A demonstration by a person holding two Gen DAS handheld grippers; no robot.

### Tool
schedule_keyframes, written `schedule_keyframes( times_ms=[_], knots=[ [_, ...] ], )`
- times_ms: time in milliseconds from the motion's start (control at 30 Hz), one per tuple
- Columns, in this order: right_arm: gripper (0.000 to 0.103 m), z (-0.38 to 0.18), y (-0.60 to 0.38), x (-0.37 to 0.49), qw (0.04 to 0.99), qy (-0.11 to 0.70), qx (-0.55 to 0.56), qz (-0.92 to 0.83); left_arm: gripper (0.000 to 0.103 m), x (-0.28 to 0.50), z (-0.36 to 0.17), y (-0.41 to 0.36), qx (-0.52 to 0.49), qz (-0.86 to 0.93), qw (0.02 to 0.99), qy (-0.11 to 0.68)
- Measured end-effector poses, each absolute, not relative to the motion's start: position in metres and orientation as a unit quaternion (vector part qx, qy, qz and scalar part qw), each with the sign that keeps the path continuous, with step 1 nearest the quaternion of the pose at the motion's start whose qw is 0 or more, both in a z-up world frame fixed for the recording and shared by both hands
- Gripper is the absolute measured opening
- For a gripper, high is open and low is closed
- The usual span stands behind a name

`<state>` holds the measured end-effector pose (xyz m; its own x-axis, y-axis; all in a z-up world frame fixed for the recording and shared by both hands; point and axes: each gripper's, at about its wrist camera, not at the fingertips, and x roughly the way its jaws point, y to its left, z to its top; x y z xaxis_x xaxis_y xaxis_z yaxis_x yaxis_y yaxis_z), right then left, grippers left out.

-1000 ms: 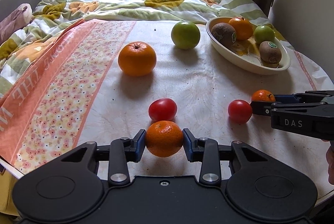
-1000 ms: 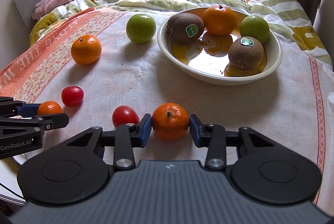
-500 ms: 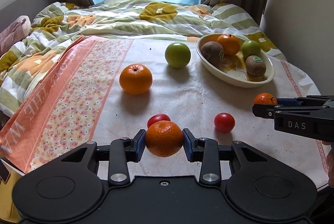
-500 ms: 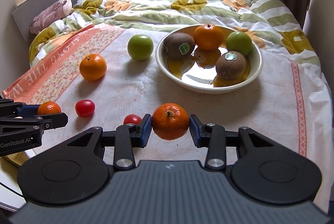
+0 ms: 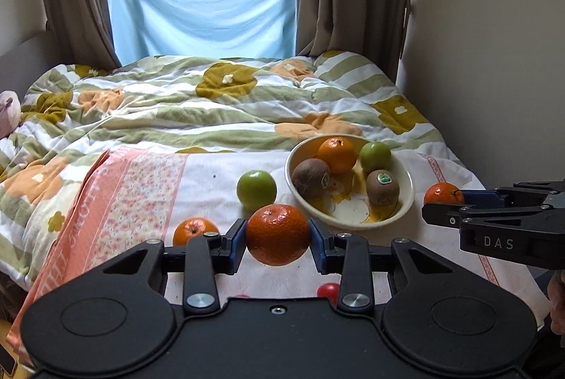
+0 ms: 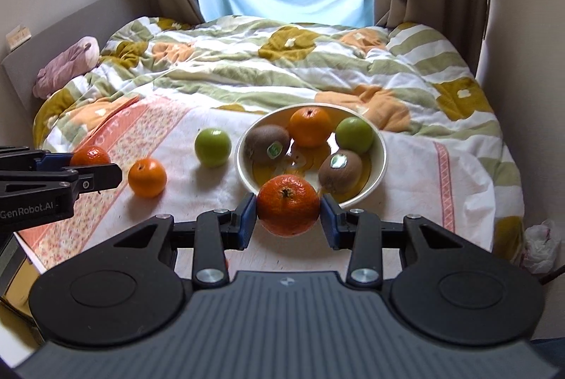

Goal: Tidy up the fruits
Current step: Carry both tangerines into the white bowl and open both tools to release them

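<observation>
The left gripper (image 5: 278,235) pinches a round, dimpled orange mandarin (image 5: 277,234) between its blue pads, clear of the surface below. The right gripper (image 6: 288,210) does the same with a second orange mandarin (image 6: 288,205), stem scar facing the camera, gripped across its middle so the round fruit cannot roll out sideways. Both grippers hang in the air side by side and point down and forward toward a cream oval ceramic bowl (image 6: 380,167), which reads as the collecting place for the loose fruit.

The bowl rests on a white cloth with a pink floral border (image 6: 197,191) spread over what looks like a tabletop at the foot of a bed covered by a green, white and orange flowered quilt (image 6: 282,61). It already holds a smooth orange (image 6: 310,126), a green apple (image 6: 354,134) and two brown kiwis with stickers, one on the left (image 6: 266,144) and one nearer the front (image 6: 340,167), leaving the near left part of the bowl open, a likely drop spot.

Outside the bowl a second green apple (image 6: 213,147) lies just to its left and a small orange (image 6: 147,176) farther left. In the left wrist view a small red fruit (image 5: 327,290), perhaps a tomato, peeks out beneath the gripper.
</observation>
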<state>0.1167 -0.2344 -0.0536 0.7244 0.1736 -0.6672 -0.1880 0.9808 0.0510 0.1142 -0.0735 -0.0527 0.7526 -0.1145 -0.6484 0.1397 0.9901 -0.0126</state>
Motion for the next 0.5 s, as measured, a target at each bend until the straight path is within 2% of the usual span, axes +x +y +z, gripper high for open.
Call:
schedule_keyframes(
  times_ms=[500],
  knots=[
    [0.054,-0.04,-0.225,0.192,0.934,0.355,0.013,0.033,0.041,0.226,-0.044,-0.086,0.061,-0.167,0.926,0.334]
  ],
)
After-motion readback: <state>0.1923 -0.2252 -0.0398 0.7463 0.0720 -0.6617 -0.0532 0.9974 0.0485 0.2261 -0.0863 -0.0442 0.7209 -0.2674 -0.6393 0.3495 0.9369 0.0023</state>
